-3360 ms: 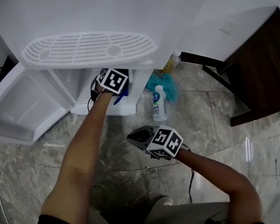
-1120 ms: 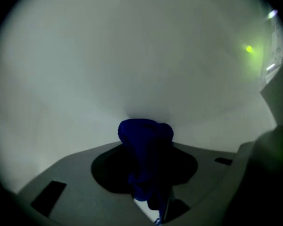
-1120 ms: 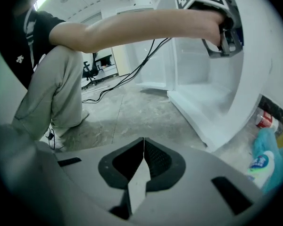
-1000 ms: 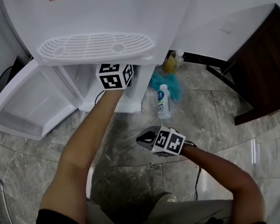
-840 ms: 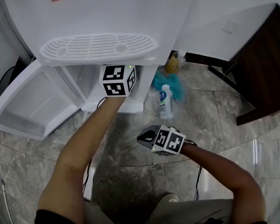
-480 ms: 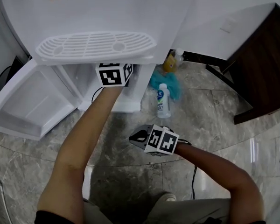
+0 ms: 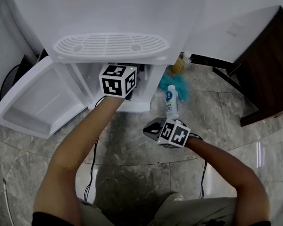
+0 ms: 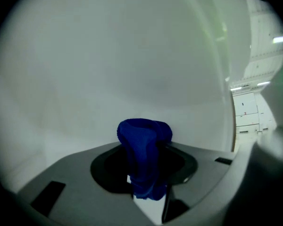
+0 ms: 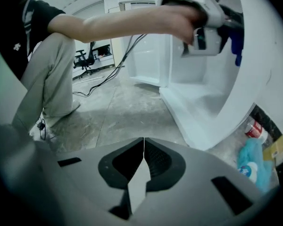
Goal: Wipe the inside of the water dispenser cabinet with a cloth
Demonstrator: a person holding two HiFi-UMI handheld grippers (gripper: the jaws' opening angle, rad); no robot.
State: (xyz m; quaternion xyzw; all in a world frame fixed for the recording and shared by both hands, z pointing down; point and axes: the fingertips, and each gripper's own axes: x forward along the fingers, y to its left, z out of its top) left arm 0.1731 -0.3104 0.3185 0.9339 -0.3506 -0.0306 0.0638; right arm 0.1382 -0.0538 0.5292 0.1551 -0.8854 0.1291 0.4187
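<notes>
While you wipe, left gripper point(image 8: 146, 175): jaws clamped on the bunched dark-blue cloth point(image 8: 144, 145), reaching in under the white slotted drip tray point(image 7: 111, 46).
Change: it now sits lower and further left under that tray than half a second back.
Cloth place: lower centre of the left gripper view, close to the white plastic cabinet wall point(image 8: 108, 65); contact unclear.
Right gripper point(image 9: 144, 168): jaws together, empty, over the grey marble floor point(image 7: 132, 164).
Task meaning: the stroke is probably shifting to a fresh patch; wiping still under way.
</notes>
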